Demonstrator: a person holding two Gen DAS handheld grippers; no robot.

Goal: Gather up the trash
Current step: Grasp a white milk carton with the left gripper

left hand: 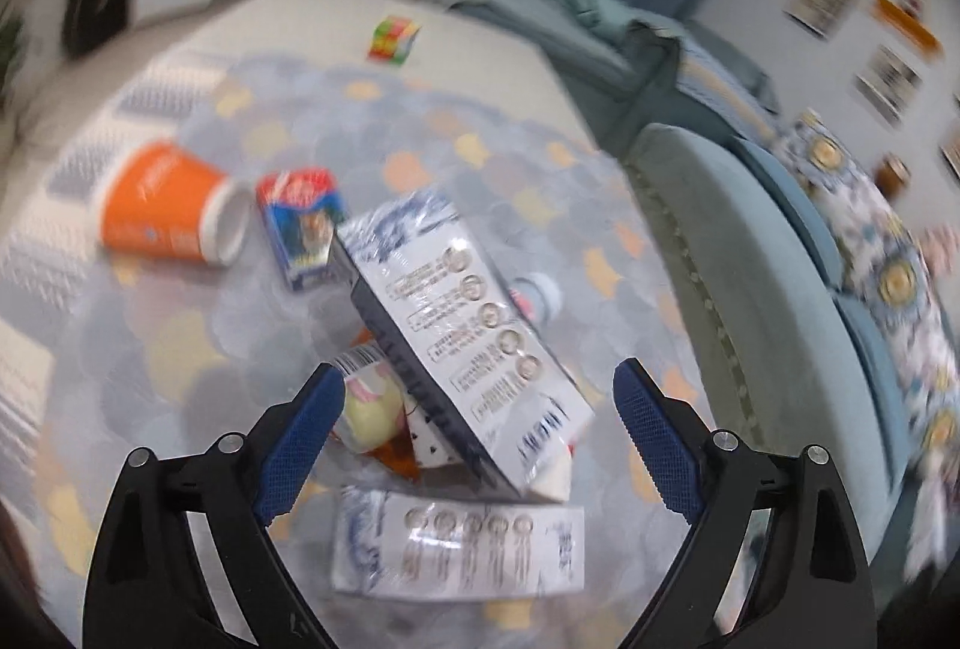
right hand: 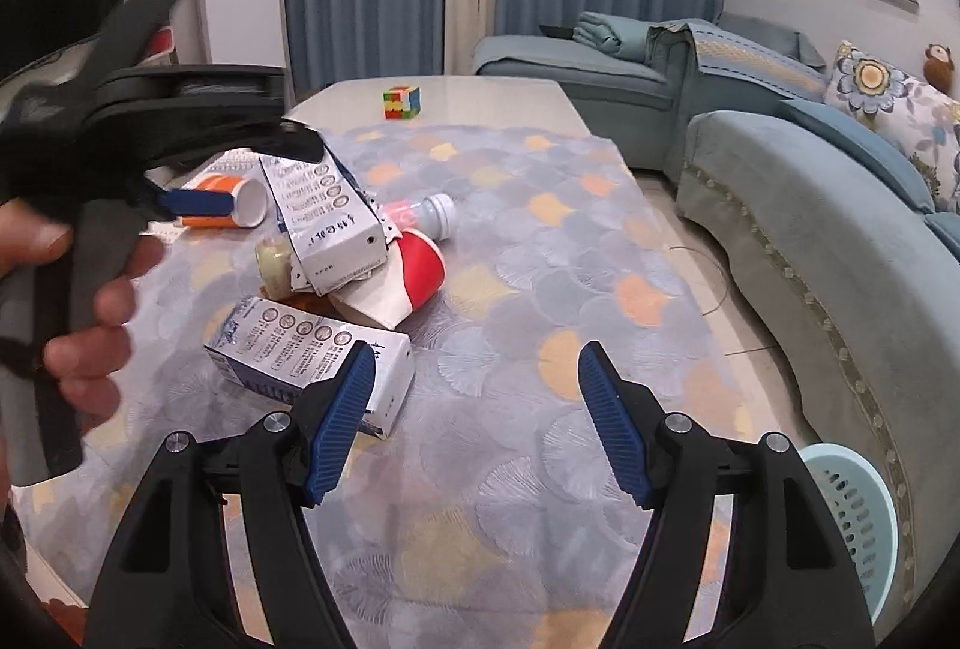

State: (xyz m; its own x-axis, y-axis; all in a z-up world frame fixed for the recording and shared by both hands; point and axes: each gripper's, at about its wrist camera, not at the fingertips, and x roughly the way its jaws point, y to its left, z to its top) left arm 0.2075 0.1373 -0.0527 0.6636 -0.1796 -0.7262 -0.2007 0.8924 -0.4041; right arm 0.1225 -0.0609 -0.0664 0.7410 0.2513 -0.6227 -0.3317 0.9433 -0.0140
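— Checking left gripper [left hand: 477, 370]: jaws spread wide, tilted carton [left hand: 456, 325] between them, touching neither pad.
— Leaning on what?
— Propped on red cup [right hand: 420, 259] and pale bottle [right hand: 273, 259], on patterned cloth [right hand: 540, 289].
— And right gripper [right hand: 477, 349]?
— Spread apart too, nothing between; flat carton [right hand: 312, 361] just beside its left finger. Orange cup [left hand: 162, 205] lying on its side behind the pile; blue basket [right hand: 852, 517] down beside sofa.

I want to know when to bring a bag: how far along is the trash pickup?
Barely started. Nothing shows in the blue basket. Both the left gripper and right gripper are open, holding nothing. The cartons, orange cup and bottle lie on the table.
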